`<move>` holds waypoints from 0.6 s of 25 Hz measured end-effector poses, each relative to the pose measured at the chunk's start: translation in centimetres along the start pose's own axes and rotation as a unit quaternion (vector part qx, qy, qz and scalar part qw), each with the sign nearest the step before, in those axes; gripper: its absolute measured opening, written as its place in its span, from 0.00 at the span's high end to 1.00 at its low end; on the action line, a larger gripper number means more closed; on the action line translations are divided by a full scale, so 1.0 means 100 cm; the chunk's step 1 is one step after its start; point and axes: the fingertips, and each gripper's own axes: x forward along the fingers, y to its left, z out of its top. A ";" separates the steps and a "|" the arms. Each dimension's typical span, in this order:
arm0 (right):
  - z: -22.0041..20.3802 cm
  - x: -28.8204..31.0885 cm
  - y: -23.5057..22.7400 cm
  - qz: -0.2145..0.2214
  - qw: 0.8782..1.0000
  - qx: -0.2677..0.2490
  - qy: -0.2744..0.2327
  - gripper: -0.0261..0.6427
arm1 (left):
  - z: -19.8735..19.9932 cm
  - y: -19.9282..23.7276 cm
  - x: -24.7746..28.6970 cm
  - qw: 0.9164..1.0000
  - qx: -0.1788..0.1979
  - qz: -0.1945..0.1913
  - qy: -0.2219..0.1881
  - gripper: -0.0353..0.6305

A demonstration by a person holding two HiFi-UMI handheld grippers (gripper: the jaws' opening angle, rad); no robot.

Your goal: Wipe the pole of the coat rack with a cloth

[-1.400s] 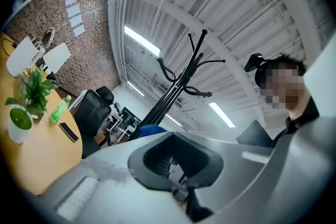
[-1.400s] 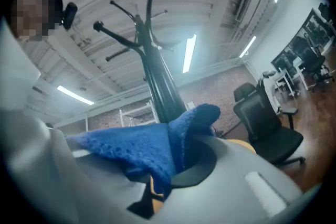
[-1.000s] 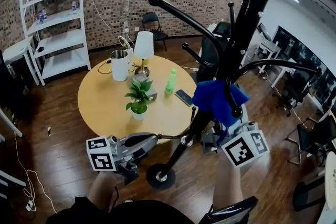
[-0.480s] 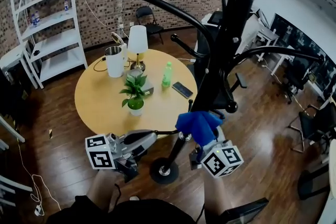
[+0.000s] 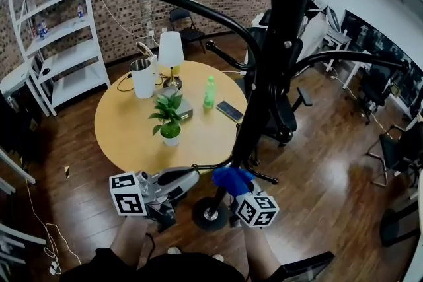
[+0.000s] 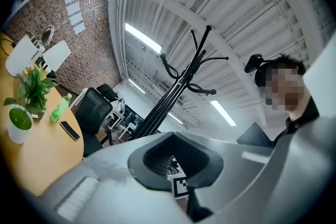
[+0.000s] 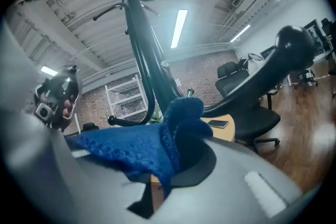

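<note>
Right claw [image 5: 236,195] clamped on the blue cloth [image 5: 230,178], pressed low against the coat rack pole [image 5: 261,109], base [image 5: 210,213] just beneath. Left claw [image 5: 192,176] clenched, empty, alongside. Round surface [image 5: 125,132] with plant [image 5: 169,117] beyond.

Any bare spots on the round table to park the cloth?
Two. The table's left side, bordered by the kettle, the plant and the rim; and the near strip in front of the plant. Crowded: the back and right, with lamp, bottle and phone close together.
</note>
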 end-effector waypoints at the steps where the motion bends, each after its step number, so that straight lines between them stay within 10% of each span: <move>1: 0.002 -0.001 0.001 0.000 1.000 0.002 -0.001 0.92 | 0.000 0.000 0.000 1.000 0.000 0.000 -0.001 0.94; 15: 0.195 -0.031 0.089 0.099 0.978 -0.062 -0.174 0.92 | 0.009 -0.004 -0.004 1.000 0.012 -0.007 -0.024 0.94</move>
